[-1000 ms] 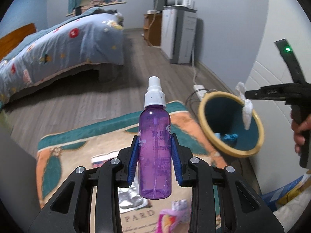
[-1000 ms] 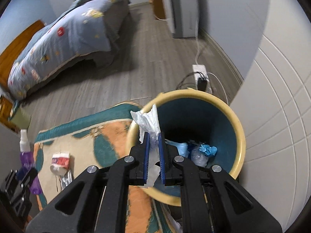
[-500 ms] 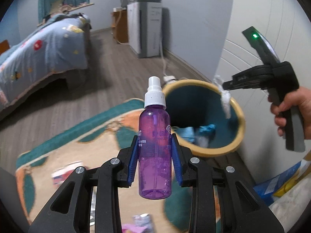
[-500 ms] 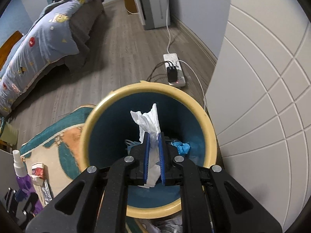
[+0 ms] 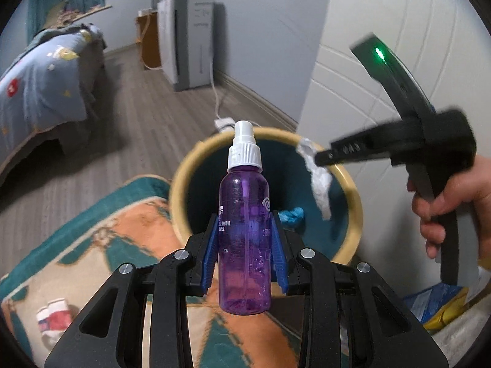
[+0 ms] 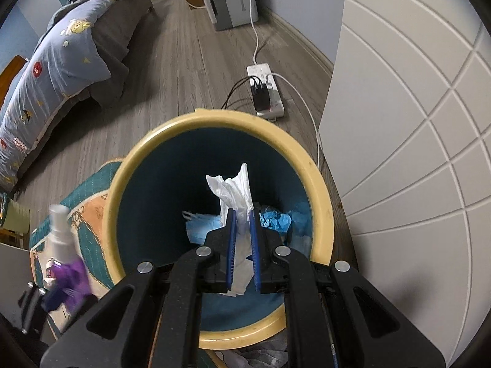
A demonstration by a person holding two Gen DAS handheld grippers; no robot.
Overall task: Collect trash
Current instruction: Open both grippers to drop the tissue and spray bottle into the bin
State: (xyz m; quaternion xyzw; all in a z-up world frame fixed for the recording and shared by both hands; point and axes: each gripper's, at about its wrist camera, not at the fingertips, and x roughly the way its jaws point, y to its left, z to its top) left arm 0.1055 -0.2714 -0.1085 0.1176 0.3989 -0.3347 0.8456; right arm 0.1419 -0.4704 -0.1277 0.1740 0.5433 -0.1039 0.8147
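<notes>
Two loads above bin (image 6: pixel 319 190): spray bottle (image 5: pixel 245 245), tissue (image 6: pixel 237 196).

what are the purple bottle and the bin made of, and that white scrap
Bottle: clear purple plastic, glossy; its dip tube shows through. Bin: looks like smooth moulded plastic, matte cream rim, teal inside. White scrap: thin, crumpled, probably tissue or plastic film; hard to tell.

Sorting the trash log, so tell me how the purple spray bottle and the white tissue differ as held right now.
The purple spray bottle is rigid and stands upright in the left gripper; the white tissue is crumpled and limp in the right gripper. The bottle sits before the near rim of the bin; the tissue hangs over its opening. Both are clamped between blue fingers.
</notes>
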